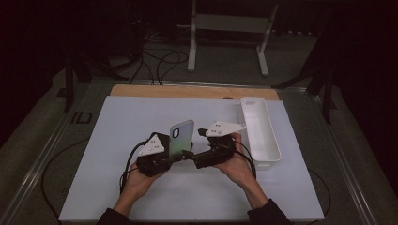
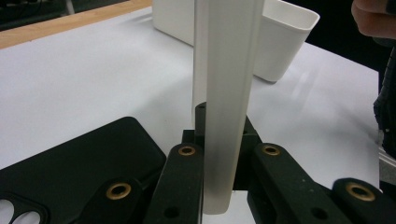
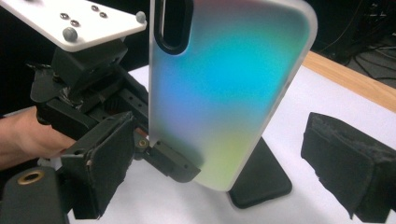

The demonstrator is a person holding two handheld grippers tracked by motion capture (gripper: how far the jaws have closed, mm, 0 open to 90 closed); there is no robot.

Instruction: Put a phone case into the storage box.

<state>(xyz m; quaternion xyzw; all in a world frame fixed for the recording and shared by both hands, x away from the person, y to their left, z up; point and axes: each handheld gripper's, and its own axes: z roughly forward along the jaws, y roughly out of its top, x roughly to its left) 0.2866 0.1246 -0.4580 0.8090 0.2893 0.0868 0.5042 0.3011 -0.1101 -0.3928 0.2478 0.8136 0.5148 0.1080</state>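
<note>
The left gripper [image 1: 174, 158] jaws are clamped on the phone case [image 1: 181, 137], standing upright. Beside that case, the right gripper [image 3: 233, 154] jaws gape wide around its lower end, empty.

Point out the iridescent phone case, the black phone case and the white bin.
iridescent phone case [image 3: 224, 84], right gripper view, middle of its back panel.
black phone case [image 2: 79, 163], left gripper view, flat back lying on the table.
white bin [image 1: 270, 149], high view, right rim.

No legible text, label, brand, number or sign appears on any surface; the phone case [image 3: 224, 93] and the white bin [image 1: 259, 131] carry no readable markings.
</note>
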